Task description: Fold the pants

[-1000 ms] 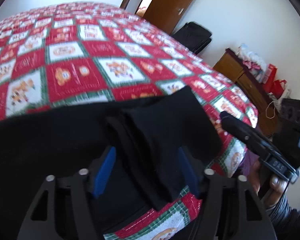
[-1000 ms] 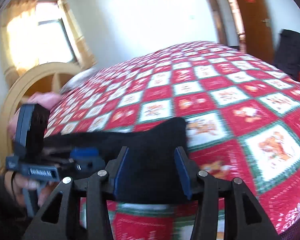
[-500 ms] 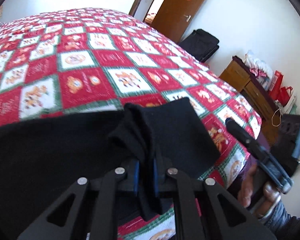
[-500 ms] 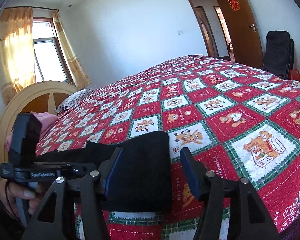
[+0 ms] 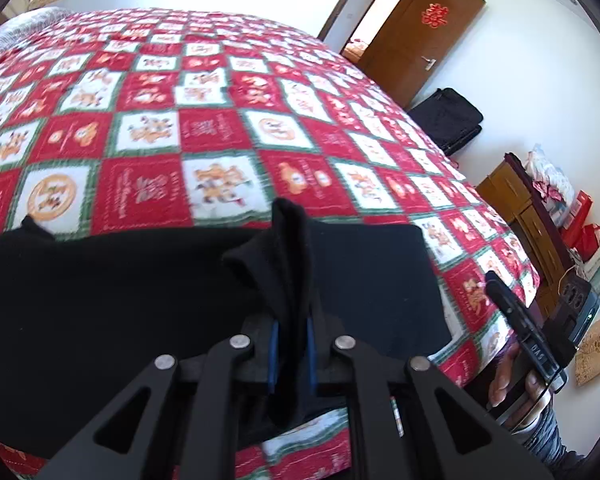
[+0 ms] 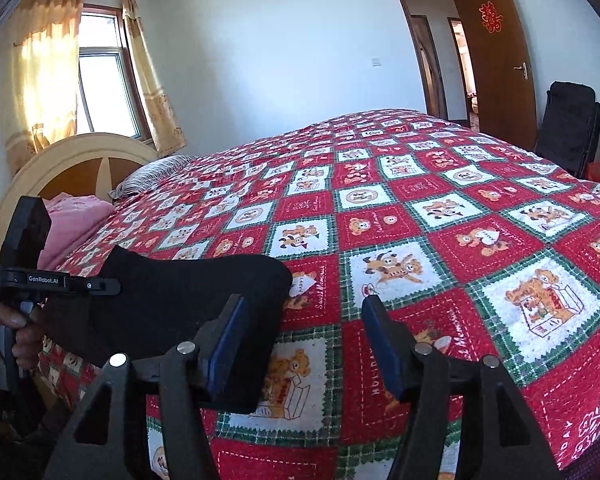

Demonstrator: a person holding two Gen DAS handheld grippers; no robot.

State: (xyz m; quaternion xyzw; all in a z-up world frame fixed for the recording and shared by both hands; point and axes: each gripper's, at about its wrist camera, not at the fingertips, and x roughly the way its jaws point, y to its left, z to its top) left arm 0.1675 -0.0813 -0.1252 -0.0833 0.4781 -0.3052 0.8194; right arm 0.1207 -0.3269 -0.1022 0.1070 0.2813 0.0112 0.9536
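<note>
While the left gripper (image 5: 291,344) pinches a raised ridge of the black pants (image 5: 120,300) on the quilt's (image 5: 220,128) near edge, the right gripper (image 6: 302,344) gapes, seemingly empty; only its view shows the headboard (image 6: 80,164).

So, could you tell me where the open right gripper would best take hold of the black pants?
Probably the free corner of the black pants nearest the right gripper, coming from the near bed edge. There the cloth lies flat on the quilt beside the open jaws; the left gripper already pinches another fold.
</note>
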